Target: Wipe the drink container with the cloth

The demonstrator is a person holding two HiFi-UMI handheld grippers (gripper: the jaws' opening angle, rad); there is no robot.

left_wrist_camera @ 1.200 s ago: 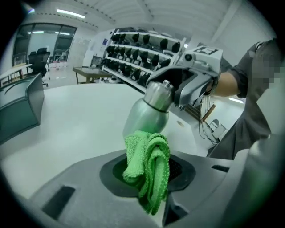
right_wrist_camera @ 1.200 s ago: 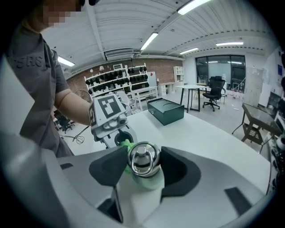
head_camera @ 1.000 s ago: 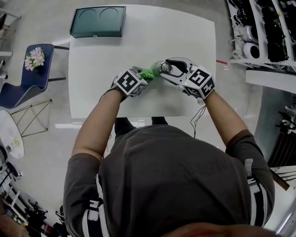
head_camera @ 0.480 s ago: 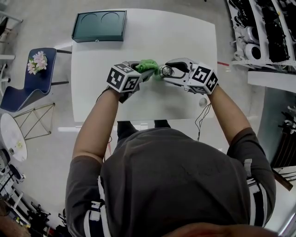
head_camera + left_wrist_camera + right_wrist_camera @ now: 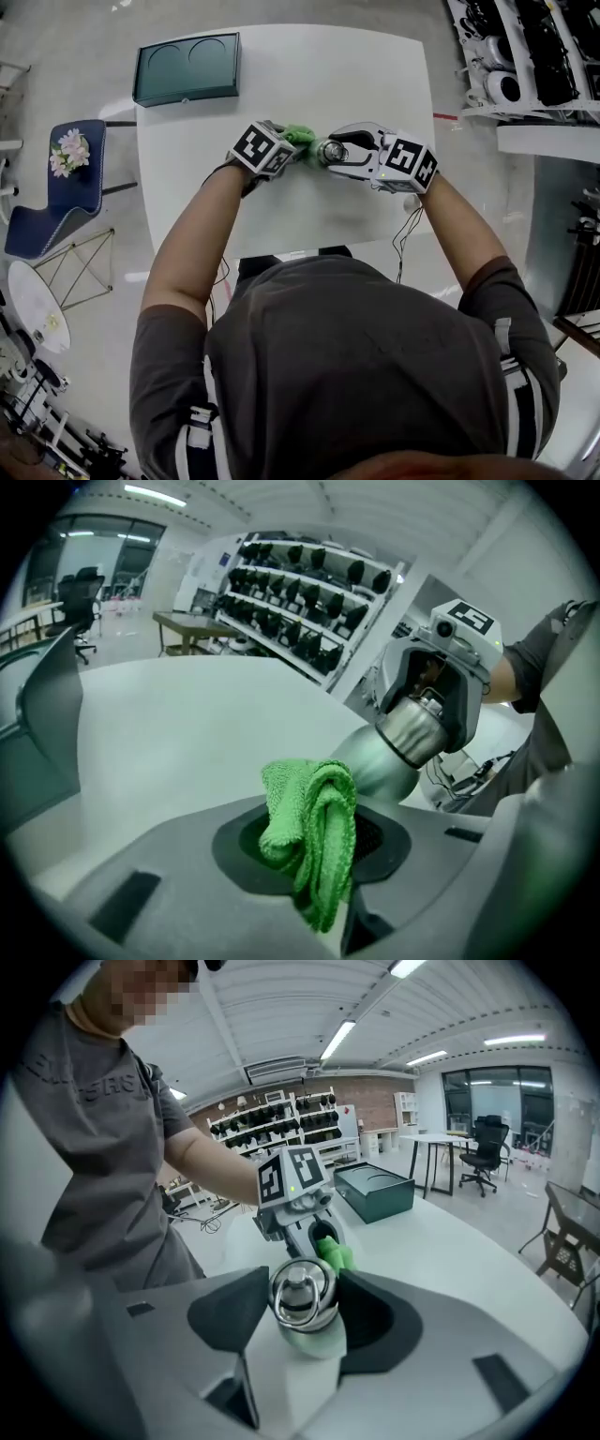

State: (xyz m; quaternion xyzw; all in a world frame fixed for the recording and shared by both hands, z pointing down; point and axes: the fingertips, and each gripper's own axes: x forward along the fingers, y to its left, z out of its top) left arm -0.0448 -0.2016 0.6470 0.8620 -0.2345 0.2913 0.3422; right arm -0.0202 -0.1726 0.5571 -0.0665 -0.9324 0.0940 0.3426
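The left gripper's [image 5: 289,153] fingers, clamped on a green microfibre cloth [image 5: 314,827], meet the silver metal drink bottle [image 5: 375,757]. Its long axis runs rightward into the right gripper's [image 5: 339,150] fingers, clamped around its cap end.

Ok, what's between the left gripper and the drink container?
The green cloth, clamped in the left gripper; the right gripper holds the container. Left gripper view shows it.
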